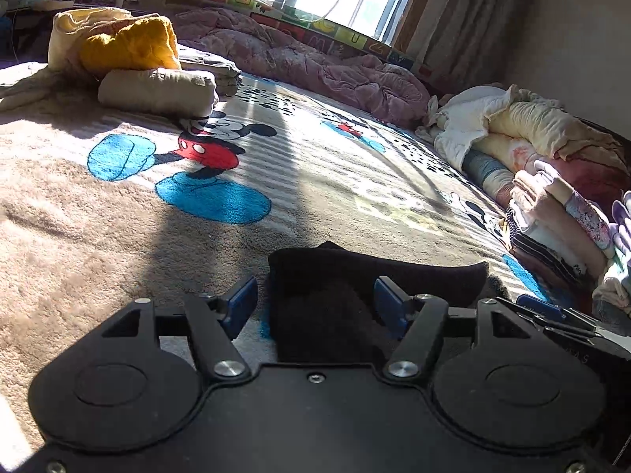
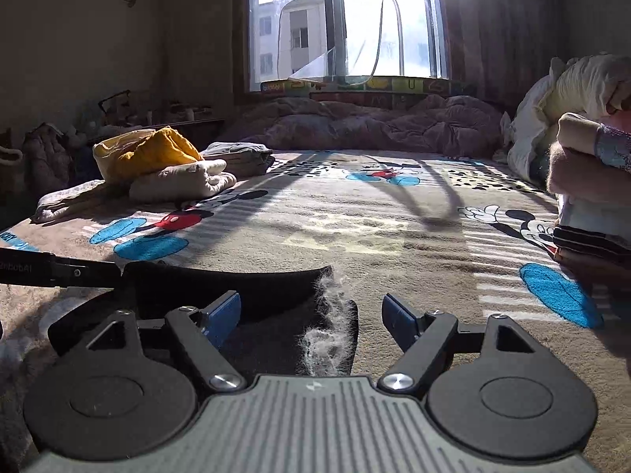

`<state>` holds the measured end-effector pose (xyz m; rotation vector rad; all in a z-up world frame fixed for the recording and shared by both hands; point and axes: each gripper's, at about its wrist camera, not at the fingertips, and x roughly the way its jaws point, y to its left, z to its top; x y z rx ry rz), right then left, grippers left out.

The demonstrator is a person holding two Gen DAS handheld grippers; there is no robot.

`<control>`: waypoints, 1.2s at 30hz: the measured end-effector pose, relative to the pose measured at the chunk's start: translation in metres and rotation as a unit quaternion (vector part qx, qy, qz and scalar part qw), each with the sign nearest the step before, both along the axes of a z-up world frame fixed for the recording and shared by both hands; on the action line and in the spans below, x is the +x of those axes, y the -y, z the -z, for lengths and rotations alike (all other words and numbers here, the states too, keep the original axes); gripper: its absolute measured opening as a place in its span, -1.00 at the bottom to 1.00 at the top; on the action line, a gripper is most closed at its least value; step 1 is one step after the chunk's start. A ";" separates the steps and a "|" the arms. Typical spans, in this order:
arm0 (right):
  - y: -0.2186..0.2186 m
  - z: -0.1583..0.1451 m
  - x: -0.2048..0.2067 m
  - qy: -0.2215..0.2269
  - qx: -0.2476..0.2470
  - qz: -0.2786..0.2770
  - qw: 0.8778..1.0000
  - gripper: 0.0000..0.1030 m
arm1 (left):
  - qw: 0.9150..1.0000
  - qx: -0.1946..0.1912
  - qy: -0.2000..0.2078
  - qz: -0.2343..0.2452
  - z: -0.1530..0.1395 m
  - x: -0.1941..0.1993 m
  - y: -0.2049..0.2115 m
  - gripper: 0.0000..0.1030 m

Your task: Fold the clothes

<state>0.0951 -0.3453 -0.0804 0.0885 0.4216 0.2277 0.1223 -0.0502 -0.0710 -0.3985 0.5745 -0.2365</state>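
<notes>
I'm looking across a bed w/ a fuzzy Mickey Mouse blanket, sun stripes and shadows over it. Big window straight ahead, bldg outside, v. bright. Dark curtain on its right. Crumpled pink quilt under the sill. Plain beige wall at left, cluttered shelf below it.

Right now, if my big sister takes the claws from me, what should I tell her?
Left claw: open, empty, low over the black garment, its fingers on either side of the near end.
Right claw: open, empty, at the garment's right end, where grey fluff clings.
The garment lies on the Mickey blanket, not gripped.
Done, it seems: folded clothes sit stacked at the far left.
Left: fold this piece. The pile on the right may need folding too; I can't tell.
</notes>
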 end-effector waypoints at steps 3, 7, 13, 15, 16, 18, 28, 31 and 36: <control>0.028 0.008 0.005 -0.052 0.089 0.018 0.995 0.46 | 0.990 -0.129 -0.062 -0.015 0.019 -0.001 -0.025 0.33; 0.051 0.023 0.009 -0.095 0.211 0.015 0.973 0.46 | 0.984 -0.160 -0.075 -0.014 0.023 -0.003 -0.024 0.34; 0.037 0.037 0.023 -0.116 0.224 0.021 0.967 0.15 | 0.988 -0.134 -0.072 -0.009 0.021 -0.003 0.005 0.36; 0.034 0.039 0.024 -0.114 0.224 0.026 0.967 -0.04 | 0.986 -0.147 -0.071 -0.018 0.023 -0.003 0.008 0.11; 0.033 0.038 0.022 -0.112 0.220 0.029 0.969 -0.06 | 0.985 -0.153 -0.070 -0.021 0.024 -0.003 0.008 -0.17; 0.033 0.037 0.019 -0.108 0.215 0.037 0.970 -0.23 | 0.984 -0.166 -0.066 -0.015 0.026 -0.005 0.004 -0.37; 0.049 0.015 -0.051 -0.081 0.286 0.087 0.951 0.00 | 0.975 -0.204 -0.080 0.033 0.012 -0.030 -0.012 -0.10; 0.053 0.031 -0.058 -0.116 0.289 0.116 0.943 0.23 | 0.966 -0.232 -0.109 0.025 0.033 -0.028 -0.018 0.15; 0.038 0.038 -0.051 -0.111 0.243 0.089 0.959 0.33 | 0.972 -0.211 -0.100 0.031 0.033 -0.029 -0.007 0.00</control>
